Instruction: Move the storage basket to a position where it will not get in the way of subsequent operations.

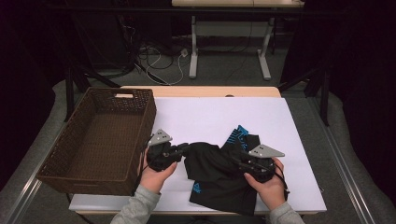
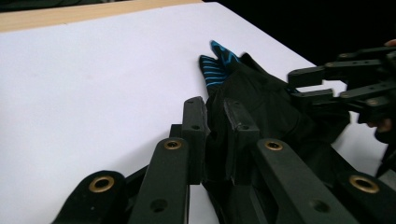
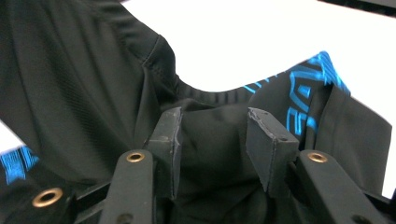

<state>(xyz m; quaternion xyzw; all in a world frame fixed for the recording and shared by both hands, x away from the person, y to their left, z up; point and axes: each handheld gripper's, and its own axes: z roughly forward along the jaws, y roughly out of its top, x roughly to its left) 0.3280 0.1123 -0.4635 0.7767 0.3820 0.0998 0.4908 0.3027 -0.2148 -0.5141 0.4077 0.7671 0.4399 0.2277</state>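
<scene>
At worktop's six o'clock, left tongs (image 1: pixel 183 148) pinch shorts (image 1: pixel 219 175); right tongs (image 1: pixel 237 161) gape around cloth, which may slip.

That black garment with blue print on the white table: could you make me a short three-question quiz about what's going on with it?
1. True or false: the black garment with blue print lies inside the brown woven basket.
2. Which gripper pinches a fold of the garment between its jaws: A the left gripper, B the right gripper, whose jaws stand apart around the cloth?
3. Fill in: the basket stands at the table's ____ side in the high view.

Key: 1 false, it lies on the white table; 2 A; 3 left.
</scene>
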